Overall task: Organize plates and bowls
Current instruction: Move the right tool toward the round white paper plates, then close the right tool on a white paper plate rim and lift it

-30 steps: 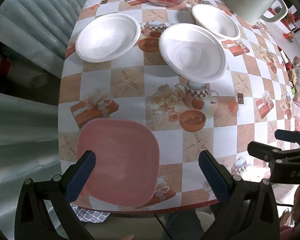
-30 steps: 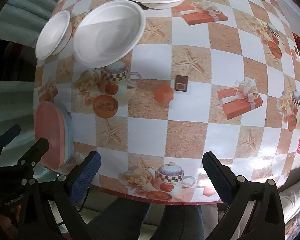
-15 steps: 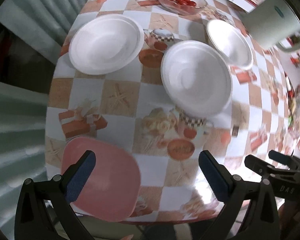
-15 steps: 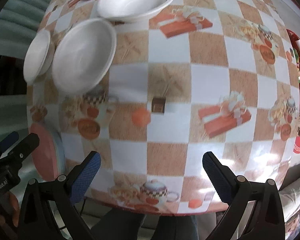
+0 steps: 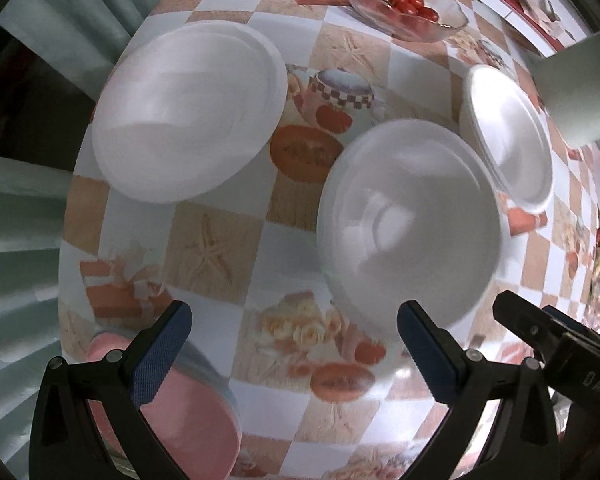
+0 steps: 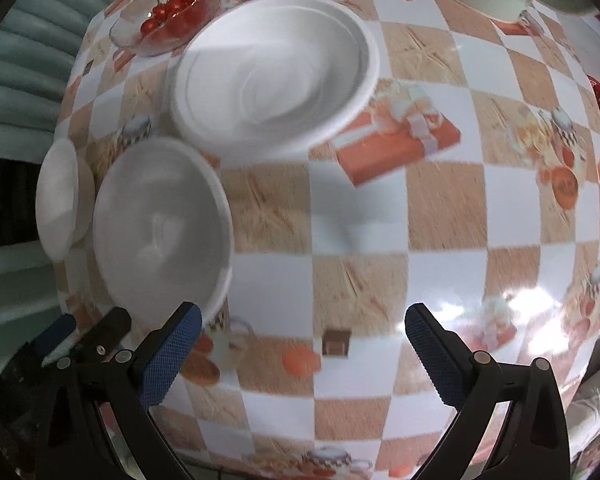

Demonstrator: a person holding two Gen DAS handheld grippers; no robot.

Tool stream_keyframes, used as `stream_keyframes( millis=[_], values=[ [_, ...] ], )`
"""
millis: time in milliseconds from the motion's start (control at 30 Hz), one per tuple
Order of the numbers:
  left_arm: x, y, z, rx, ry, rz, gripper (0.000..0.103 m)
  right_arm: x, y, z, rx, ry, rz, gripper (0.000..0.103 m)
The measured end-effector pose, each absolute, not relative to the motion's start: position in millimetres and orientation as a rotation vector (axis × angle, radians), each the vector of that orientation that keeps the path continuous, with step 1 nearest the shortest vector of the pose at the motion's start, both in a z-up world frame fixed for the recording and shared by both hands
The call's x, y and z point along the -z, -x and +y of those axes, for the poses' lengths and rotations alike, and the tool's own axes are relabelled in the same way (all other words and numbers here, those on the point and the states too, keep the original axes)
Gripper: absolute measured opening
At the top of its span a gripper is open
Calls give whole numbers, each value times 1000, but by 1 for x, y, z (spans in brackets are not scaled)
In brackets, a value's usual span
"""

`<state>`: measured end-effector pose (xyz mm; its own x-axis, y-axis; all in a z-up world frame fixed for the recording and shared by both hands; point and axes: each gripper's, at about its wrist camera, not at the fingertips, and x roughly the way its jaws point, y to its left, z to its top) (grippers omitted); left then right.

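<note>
While both grippers' jaws gape empty, three white bowls (image 5: 410,236) sit apart — pink plate (image 5: 172,412) nearest.

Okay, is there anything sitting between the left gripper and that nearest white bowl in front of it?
Nothing visible does. The left gripper is open, and the nearest white bowl sits just beyond its right finger, with only bare patterned tablecloth between them. The pink plate lies below the left finger, off that line.

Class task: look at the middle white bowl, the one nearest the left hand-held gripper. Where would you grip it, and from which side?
Grip the near rim of the white bowl, coming in from the table's front edge. It sits upright and is far too wide to span, so one finger goes inside the thin rim and one outside. The open left hand-held gripper already faces that edge.
</note>
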<state>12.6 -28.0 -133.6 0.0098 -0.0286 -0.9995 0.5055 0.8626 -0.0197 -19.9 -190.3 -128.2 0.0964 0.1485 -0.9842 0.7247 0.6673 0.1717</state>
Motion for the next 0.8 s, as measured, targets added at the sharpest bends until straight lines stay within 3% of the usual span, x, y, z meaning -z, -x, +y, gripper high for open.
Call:
stream_keyframes(
  millis=[233,367,400,467,533,567,600,667,700,800],
  values=[
    [153,-27,-41,442,-405,1529,90,146,0,-200,483,-806,1432,102],
    [163,-29,-47,459,-408,1548,71,154,-6,-198,471,-827,1428,100],
    [164,-28,-49,460,-409,1547,67,156,-9,-195,463,-829,1426,95],
    [166,-28,-52,465,-411,1540,62,157,-13,-193,445,-842,1418,68],
    [166,-28,-54,471,-406,1534,52,160,-17,-191,434,-845,1421,54],
    [167,-30,-54,473,-409,1533,43,161,-18,-191,432,-843,1421,51],
    [168,-32,-56,477,-408,1534,40,160,-19,-191,431,-838,1412,50],
    [168,-34,-57,498,-402,1532,35,159,-24,-194,399,-834,1405,35],
    [167,-36,-57,511,-410,1530,31,158,-25,-193,391,-823,1407,35],
    [166,-27,-66,562,-480,1508,31,159,-26,-187,361,-834,1407,22]
  ],
)
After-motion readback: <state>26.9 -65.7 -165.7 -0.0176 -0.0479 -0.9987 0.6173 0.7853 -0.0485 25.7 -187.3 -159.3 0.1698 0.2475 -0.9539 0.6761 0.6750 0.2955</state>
